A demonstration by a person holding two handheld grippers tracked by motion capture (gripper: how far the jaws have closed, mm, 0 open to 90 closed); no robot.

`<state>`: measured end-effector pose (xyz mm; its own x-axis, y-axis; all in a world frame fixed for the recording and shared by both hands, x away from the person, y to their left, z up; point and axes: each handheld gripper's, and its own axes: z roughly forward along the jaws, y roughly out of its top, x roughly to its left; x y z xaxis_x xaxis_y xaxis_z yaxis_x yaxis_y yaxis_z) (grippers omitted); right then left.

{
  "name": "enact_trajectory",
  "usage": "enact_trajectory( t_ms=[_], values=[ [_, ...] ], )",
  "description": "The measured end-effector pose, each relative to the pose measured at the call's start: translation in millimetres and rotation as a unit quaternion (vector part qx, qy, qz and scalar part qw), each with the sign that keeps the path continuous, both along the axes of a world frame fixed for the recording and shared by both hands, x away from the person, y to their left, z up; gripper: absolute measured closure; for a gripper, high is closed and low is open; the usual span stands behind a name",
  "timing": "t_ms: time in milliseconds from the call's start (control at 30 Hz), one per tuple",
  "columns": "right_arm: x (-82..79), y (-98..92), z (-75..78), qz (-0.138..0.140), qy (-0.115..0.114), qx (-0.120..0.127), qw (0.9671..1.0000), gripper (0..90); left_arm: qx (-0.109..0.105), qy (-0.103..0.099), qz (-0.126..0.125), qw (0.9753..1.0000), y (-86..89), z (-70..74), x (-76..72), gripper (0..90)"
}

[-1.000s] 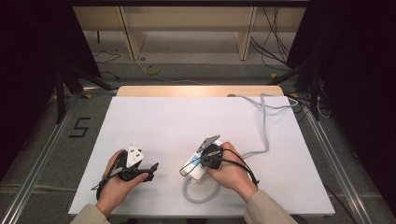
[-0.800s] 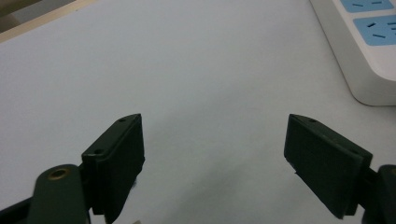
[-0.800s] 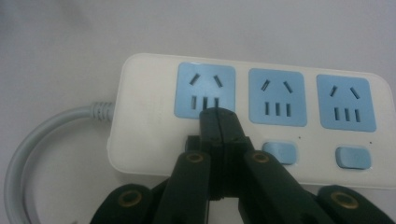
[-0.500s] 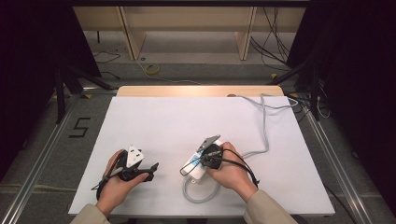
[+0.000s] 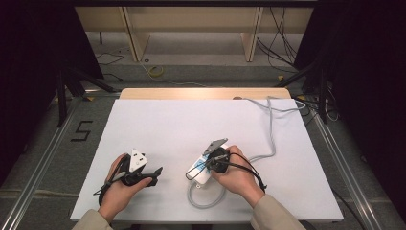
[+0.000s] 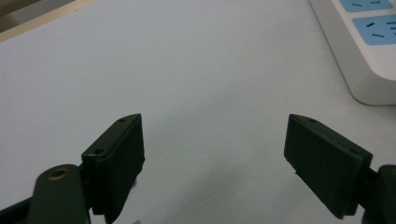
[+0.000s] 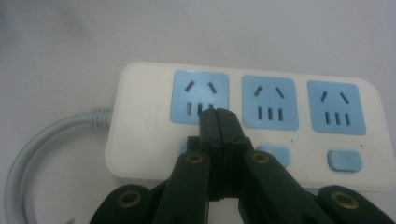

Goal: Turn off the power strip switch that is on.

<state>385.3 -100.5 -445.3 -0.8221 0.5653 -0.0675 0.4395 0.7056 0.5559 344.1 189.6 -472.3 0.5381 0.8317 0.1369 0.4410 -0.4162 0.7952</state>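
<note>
A white-topped desk (image 5: 191,129) is seen from above, with a white plastic power strip with blue sockets (image 5: 203,168) near its front edge and a grey cable (image 5: 271,139) trailing to the far right corner. Three blue sockets and their switches are resolved in the right gripper view. The right hand-held gripper (image 7: 218,122) is pressed together, its tips over the strip's leftmost socket. The left hand-held gripper (image 6: 212,154) is spread wide above bare desk, the strip beside it.

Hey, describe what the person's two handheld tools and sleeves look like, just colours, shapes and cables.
Both tools are black with two flat, blocky jaws and brass-coloured rivets at the pivots. The left tool carries a pale three-cornered plate on top; the right tool carries a grey one. Thin black cables trail from each. The person's sleeves are beige.
</note>
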Motion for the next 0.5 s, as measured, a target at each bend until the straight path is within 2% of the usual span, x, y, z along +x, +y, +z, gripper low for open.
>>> enact_trajectory(
  t_ms=[100, 200, 333, 500],
  values=[
    [-0.4, -4.2, -1.4, 0.004, 0.002, 0.015, 0.9999, 90.0, 0.0, 0.001, 0.0, 1.0, 0.3, 0.0, 0.1, 20.0],
    [-0.8, -8.9, -2.1, 0.002, -0.013, 0.024, 0.9996, 90.0, 0.0, 0.001, 0.0, 1.0, 0.1, 0.0, 0.0, 20.0],
    [-2.2, -15.7, 2.7, -0.007, -0.024, 0.052, 0.9984, 86.3, 0.0, 0.001, 0.0, 1.0, 0.6, 0.0, -0.2, 20.0],
    [-4.9, -30.2, 7.2, -0.01, -0.039, 0.066, 0.997, 84.1, 0.0, 0.001, 0.002, 1.0, 1.5, -0.5, -0.5, 20.0]
  ],
)
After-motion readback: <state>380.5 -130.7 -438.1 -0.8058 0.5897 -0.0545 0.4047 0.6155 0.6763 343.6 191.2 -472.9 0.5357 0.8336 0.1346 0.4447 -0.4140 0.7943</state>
